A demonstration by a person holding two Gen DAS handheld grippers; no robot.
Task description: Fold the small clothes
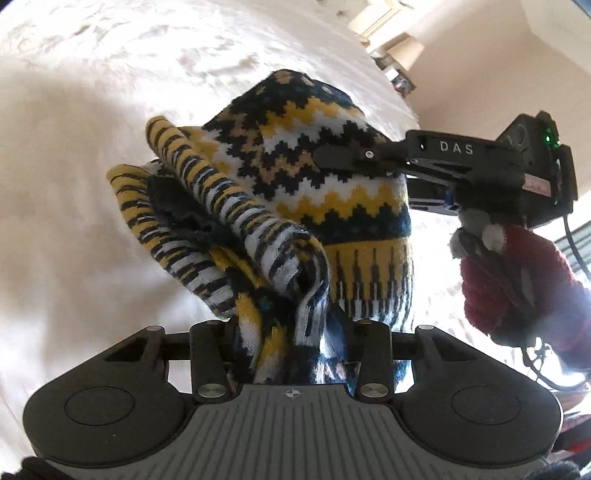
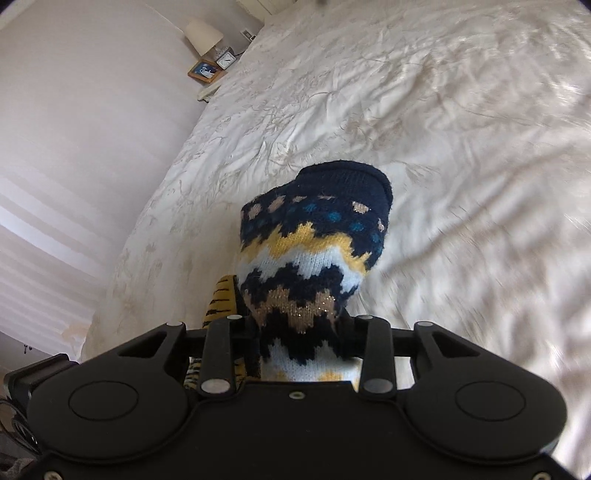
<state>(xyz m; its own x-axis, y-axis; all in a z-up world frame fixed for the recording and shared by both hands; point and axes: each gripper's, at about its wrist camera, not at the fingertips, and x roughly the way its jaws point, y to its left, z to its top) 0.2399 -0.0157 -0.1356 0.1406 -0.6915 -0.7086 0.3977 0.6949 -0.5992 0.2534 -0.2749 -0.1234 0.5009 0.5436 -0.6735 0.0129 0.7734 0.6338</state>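
Note:
A knitted sock [image 1: 295,177] with navy, yellow and white zigzag bands hangs above the white bedspread [image 1: 92,110]. My left gripper [image 1: 291,332] is shut on its bunched striped cuff end. My right gripper [image 1: 332,157] comes in from the right in the left wrist view and is shut on the sock's middle. In the right wrist view the sock's navy toe [image 2: 314,236] sticks up past my right gripper [image 2: 299,332], whose fingertips are hidden in the fabric. A hand in a red glove [image 1: 517,280] holds the right gripper.
The bedspread [image 2: 406,110] fills most of both views. A bedside table with a lamp [image 2: 203,35], a clock [image 2: 225,59] and a picture frame [image 2: 205,70] stands at the far left by the wall [image 2: 74,129].

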